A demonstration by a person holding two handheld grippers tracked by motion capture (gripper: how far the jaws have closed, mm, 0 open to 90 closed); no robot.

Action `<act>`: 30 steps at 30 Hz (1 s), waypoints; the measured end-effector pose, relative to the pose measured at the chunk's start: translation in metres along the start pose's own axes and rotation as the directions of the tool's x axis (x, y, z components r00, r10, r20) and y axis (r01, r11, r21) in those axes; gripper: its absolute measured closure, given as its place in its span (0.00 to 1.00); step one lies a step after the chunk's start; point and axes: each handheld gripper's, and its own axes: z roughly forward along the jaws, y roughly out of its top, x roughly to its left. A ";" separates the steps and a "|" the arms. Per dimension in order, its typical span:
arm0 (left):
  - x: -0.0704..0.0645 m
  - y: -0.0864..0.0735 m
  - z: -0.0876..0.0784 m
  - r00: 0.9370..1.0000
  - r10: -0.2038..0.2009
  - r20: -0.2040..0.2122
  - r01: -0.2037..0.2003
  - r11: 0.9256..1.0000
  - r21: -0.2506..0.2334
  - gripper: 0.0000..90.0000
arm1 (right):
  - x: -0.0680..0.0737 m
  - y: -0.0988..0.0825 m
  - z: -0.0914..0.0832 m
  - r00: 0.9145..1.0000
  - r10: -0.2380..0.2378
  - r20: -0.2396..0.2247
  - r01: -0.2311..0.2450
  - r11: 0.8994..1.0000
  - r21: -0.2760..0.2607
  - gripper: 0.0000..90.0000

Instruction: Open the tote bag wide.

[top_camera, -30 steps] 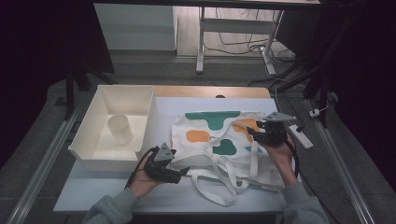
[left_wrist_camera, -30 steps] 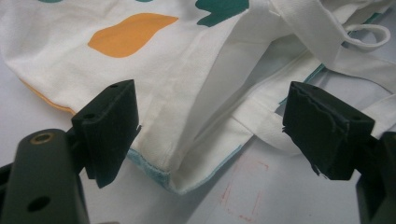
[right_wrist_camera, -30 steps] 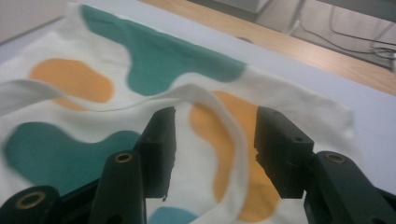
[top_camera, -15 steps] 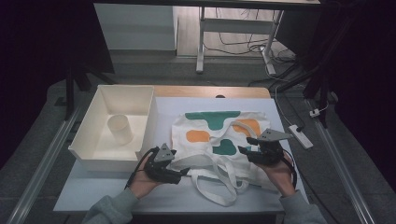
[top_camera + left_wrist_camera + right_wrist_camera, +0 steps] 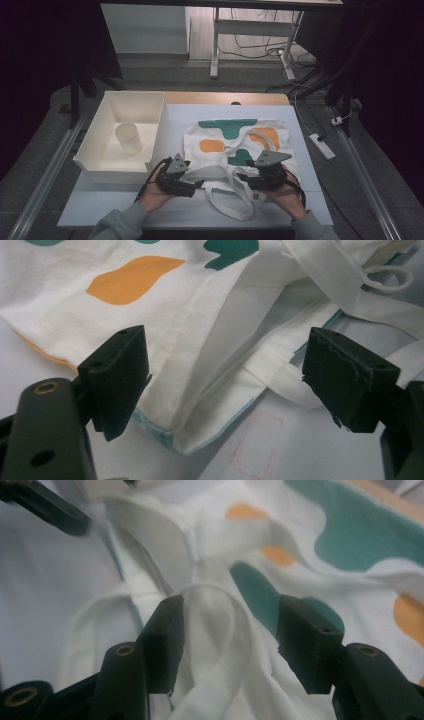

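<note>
The tote bag (image 5: pixel 235 150) lay flat on the white surface (image 5: pixel 100 210), right of the bin (image 5: pixel 150 107). The left gripper (image 5: pixel 197 184) sat open at the bag's near left corner, jaws wide around the hem. The right gripper (image 5: pixel 246 179) had just been opening, jaws straddling a strap (image 5: pixel 215 645) without pinching it.

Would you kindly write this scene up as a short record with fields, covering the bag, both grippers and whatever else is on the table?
work in hand: a tote bag lying flat on the table, mouth and straps toward the person
left gripper: jaws open, at the bag's near left corner, the hem between them
right gripper: jaws open and just been opening, a strap loop between them, not pinched
bin: white, left of the bag, holds an upright cup
</note>
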 end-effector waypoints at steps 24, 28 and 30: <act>-0.004 0.001 0.002 1.000 0.008 0.005 -0.008 1.000 0.004 0.21 | 0.074 -0.042 -0.011 0.968 -0.027 -0.248 0.050 0.995 0.090 0.99; -0.004 0.001 0.003 1.000 0.010 0.005 -0.010 1.000 0.004 0.21 | 0.082 -0.054 -0.014 0.964 -0.011 -0.264 0.040 0.994 0.103 0.99; -0.004 0.001 0.003 1.000 0.011 0.005 -0.011 1.000 0.004 0.21 | 0.082 -0.056 -0.014 0.965 -0.009 -0.262 0.037 0.994 0.102 0.98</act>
